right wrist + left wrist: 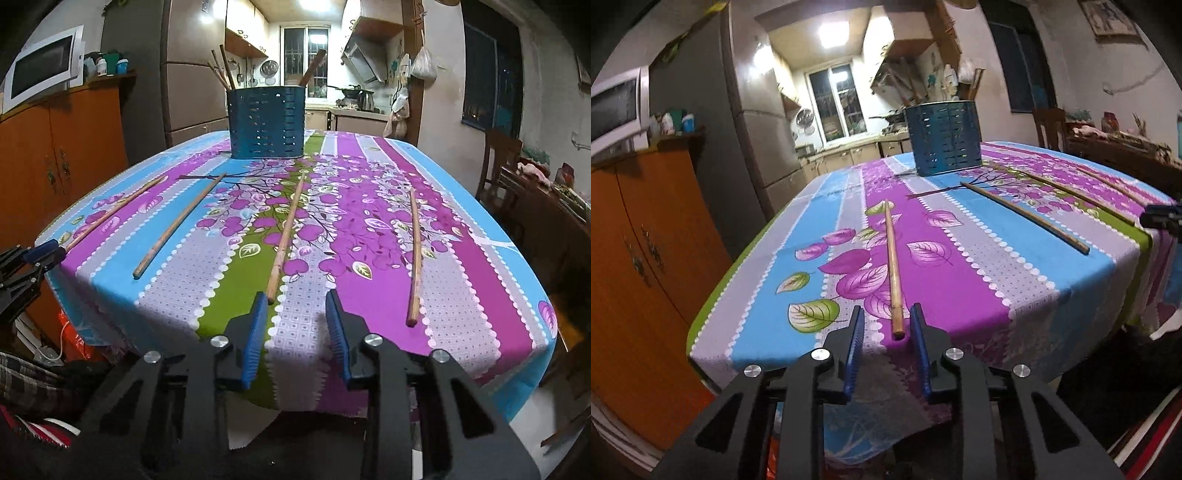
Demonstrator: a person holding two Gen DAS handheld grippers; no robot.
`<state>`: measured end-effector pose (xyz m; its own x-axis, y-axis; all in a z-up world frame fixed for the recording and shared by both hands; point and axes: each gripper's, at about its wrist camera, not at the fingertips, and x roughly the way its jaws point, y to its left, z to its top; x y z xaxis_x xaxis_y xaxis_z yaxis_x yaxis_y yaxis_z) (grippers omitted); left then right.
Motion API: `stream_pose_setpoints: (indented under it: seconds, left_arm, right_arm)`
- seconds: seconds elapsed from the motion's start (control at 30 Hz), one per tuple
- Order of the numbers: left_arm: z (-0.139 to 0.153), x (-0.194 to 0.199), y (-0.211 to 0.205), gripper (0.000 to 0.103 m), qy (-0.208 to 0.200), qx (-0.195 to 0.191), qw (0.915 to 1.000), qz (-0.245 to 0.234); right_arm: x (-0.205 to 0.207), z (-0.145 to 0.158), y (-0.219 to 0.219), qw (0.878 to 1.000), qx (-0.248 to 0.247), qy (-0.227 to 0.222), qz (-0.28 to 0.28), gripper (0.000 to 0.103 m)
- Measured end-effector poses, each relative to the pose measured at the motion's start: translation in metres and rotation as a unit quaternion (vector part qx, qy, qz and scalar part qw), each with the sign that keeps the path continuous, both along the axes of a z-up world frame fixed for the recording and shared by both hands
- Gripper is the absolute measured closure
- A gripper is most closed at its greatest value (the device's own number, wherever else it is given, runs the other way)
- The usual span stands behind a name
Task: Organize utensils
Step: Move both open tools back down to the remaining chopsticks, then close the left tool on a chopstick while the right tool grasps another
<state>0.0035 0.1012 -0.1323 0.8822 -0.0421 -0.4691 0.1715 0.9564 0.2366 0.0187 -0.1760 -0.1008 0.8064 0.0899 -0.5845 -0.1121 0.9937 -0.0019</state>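
Note:
Several wooden chopsticks lie on the flowered tablecloth [461,314]. In the left wrist view one chopstick [894,266] points at my open left gripper [886,314], its near end between the blue pads, not clamped. Two more chopsticks [1023,216] [1075,195] lie to the right. In the right wrist view my open right gripper [295,299] hovers at the table's front edge, just right of the near end of a chopstick [286,232]. Others lie at left [177,227] and right [414,254]. The blue slotted utensil holder [266,122] stands at the back with several sticks in it; it also shows in the left wrist view [946,138].
An orange cabinet [639,258] with a microwave [44,66] stands left of the table. A fridge [192,81] and kitchen counter lie behind. A wooden chair [498,166] and cluttered side table stand at right. The left gripper shows at the table's left edge [44,251].

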Motion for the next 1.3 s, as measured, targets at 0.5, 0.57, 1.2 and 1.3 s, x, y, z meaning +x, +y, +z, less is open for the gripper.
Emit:
stream_pose_setpoints:
  seconds: [0.5,0.57,1.2,1.3]
  left_arm:
    - [-0.002,0.0,0.002,0.083,-0.002,-0.034,0.9994,-0.002]
    - [-0.002,0.0,0.003,0.083,-0.001,-0.034,0.9994,-0.001]
    - [-0.001,0.003,-0.002,0.094,0.017,-0.034,0.9993,-0.001]
    - [0.001,0.005,0.0,0.094,0.024,-0.042,0.9988,-0.001]
  right_arm:
    - [0.01,-0.008,0.011,0.999,-0.006,-0.032,0.002,0.085]
    - [0.009,-0.008,0.013,0.999,-0.008,-0.036,0.001,0.086]
    - [0.012,-0.006,0.015,1.0,0.003,-0.025,0.001,0.097]
    - [0.012,-0.006,0.016,1.0,0.005,-0.025,0.001,0.097]
